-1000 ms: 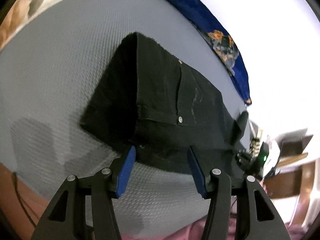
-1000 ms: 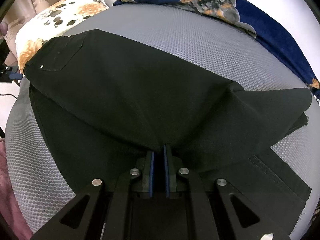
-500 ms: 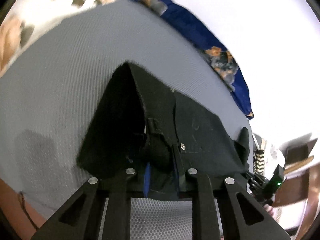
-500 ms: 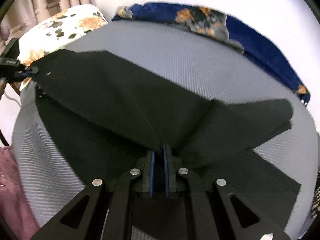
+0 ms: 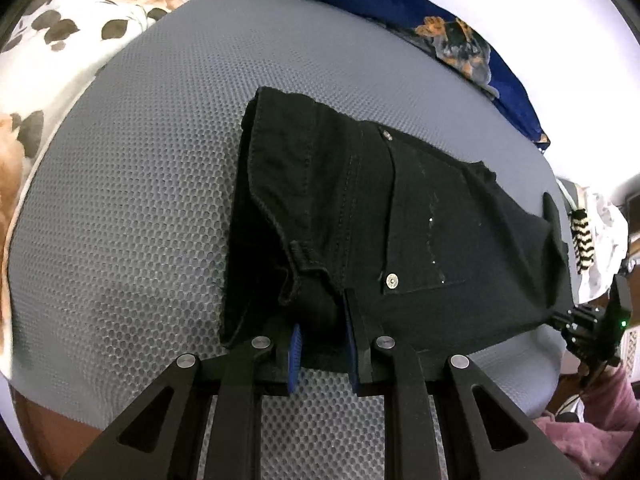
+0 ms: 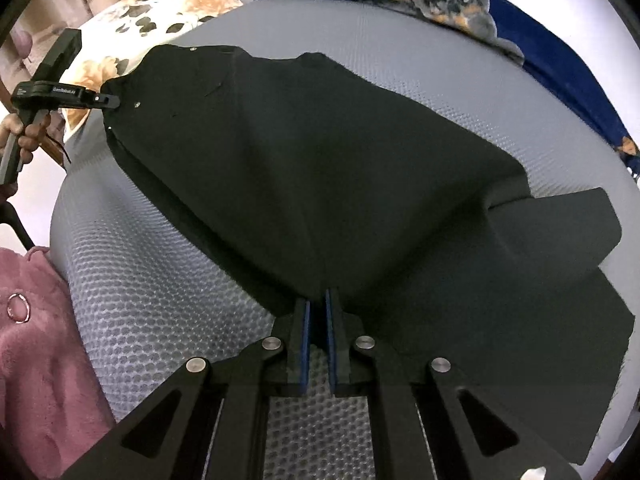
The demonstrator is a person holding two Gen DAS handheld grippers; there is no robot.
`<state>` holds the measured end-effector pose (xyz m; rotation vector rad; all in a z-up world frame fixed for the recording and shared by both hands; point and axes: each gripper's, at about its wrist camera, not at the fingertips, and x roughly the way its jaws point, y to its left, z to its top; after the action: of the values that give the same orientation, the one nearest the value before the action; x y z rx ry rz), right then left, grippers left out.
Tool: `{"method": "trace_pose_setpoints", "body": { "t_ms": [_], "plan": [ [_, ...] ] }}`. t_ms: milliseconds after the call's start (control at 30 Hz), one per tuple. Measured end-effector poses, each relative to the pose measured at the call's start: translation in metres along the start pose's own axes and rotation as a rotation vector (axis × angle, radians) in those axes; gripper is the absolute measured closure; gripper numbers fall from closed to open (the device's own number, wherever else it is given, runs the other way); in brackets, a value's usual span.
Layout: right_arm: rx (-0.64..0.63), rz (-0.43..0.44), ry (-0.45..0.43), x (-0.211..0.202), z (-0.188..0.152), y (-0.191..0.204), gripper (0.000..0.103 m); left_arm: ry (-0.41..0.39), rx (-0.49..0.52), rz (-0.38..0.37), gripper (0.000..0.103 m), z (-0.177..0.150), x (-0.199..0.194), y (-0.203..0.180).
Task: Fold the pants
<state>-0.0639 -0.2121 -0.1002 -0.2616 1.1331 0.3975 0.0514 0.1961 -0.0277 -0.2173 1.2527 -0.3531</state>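
Gripping the waistband of the black jeans [image 5: 400, 220], your left gripper [image 5: 322, 336] has its blue pads pinched on a bunched fold just ahead of it, rivet just right of its tips. Your right gripper [image 6: 316, 312] clamps narrow on the leg fabric, which spreads ahead of it across the grey mesh mattress [image 6: 160, 300], cuffs off to its right
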Motion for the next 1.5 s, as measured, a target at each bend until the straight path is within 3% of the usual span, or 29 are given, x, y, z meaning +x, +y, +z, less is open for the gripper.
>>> {"method": "trace_pose_setpoints", "body": {
  "t_ms": [133, 267, 400, 567, 633, 700, 800, 933, 1100, 1200, 1333, 1433, 1467, 1500],
  "plan": [
    [-0.003, 0.012, 0.017, 0.003, -0.003, 0.003, 0.098, 0.007, -0.001, 0.024, 0.083, -0.005, 0.008, 0.006],
    [0.035, 0.024, 0.046, 0.022, -0.006, -0.002, 0.097, -0.009, 0.040, 0.096, 0.075, -0.012, 0.012, -0.001],
    [0.106, 0.058, 0.047, 0.021, -0.005, -0.011, 0.096, -0.024, 0.067, 0.172, 0.054, -0.016, 0.000, -0.007],
    [0.117, 0.055, 0.041, 0.018, -0.006, -0.011, 0.093, -0.094, 0.134, 0.321, 0.054, -0.025, -0.029, -0.017],
    [0.120, 0.055, 0.035, 0.015, -0.007, -0.010, 0.092, -0.148, 0.207, 0.368, 0.054, -0.028, -0.039, -0.036],
    [0.127, 0.057, 0.032, 0.014, -0.005, -0.011, 0.090, -0.188, 0.282, 0.351, 0.054, -0.030, -0.044, -0.057],
    [0.135, 0.055, 0.013, 0.011, -0.005, -0.012, 0.082, -0.225, 0.412, 0.234, 0.054, -0.035, -0.040, -0.103],
    [0.154, 0.064, -0.014, 0.007, -0.008, -0.017, 0.082, -0.177, 0.616, 0.013, 0.054, -0.047, -0.007, -0.176],
    [0.206, 0.074, -0.049, 0.003, -0.008, -0.021, 0.086, -0.104, 0.834, -0.140, 0.054, -0.063, 0.041, -0.252],
    [0.226, 0.084, -0.065, -0.002, -0.007, -0.025, 0.089, -0.052, 0.937, -0.155, 0.054, -0.074, 0.070, -0.283],
    [0.233, 0.088, -0.078, -0.004, -0.006, -0.024, 0.089, -0.017, 0.980, -0.140, 0.058, -0.079, 0.101, -0.307],
    [0.261, 0.107, -0.089, -0.004, -0.005, -0.027, 0.089, 0.038, 0.982, -0.164, 0.078, -0.082, 0.124, -0.320],
    [0.274, 0.119, -0.090, -0.005, -0.005, -0.029, 0.089, 0.058, 0.996, -0.154, 0.090, -0.084, 0.133, -0.324],
    [0.284, 0.126, -0.086, -0.005, -0.006, -0.030, 0.086, 0.071, 1.009, -0.142, 0.095, -0.086, 0.138, -0.327]
  ]
}}
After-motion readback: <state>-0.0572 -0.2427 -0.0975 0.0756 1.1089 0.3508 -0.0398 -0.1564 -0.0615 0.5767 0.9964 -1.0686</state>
